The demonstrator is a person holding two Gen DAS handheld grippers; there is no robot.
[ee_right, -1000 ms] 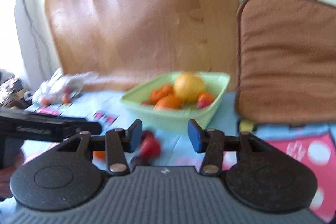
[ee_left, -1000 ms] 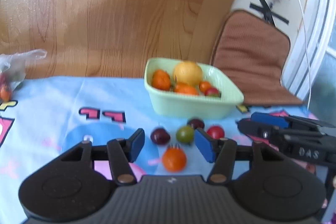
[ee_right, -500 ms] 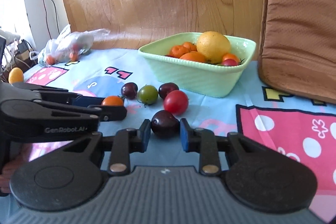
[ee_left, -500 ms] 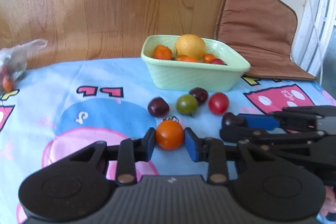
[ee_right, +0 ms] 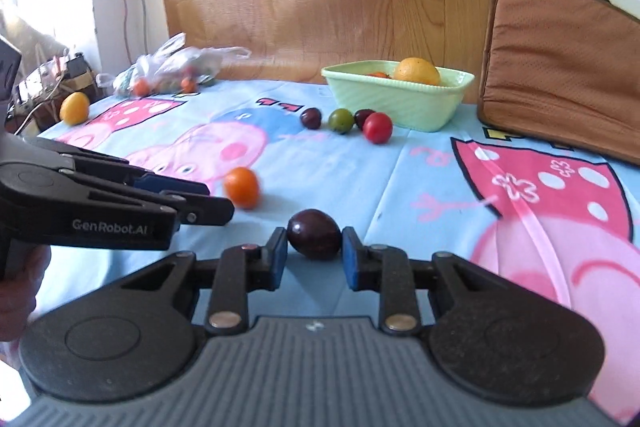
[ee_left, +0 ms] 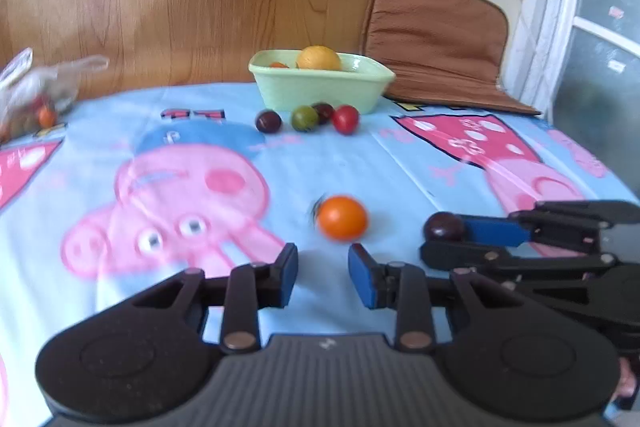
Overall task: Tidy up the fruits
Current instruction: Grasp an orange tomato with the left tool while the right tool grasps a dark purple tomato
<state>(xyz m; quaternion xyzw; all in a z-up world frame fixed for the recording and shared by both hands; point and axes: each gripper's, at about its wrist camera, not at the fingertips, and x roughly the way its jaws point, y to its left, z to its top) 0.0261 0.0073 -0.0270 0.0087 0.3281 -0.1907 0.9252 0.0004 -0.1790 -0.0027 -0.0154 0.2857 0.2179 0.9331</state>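
cartoon tablecloth (ee_left: pixel 360 163); left hand-held gripper (ee_left: pixel 322 277) spread behind orange tomato (ee_left: pixel 342 218), right hand-held gripper (ee_right: pixel 314 257) pinching dark plum (ee_right: pixel 315 233)

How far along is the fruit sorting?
Partly done. Done: the green bowl already holds an orange and smaller fruits. In hand: the right gripper is shut on a dark plum. Left: the orange tomato lies loose ahead of the open left gripper, and four small fruits sit beside the bowl.
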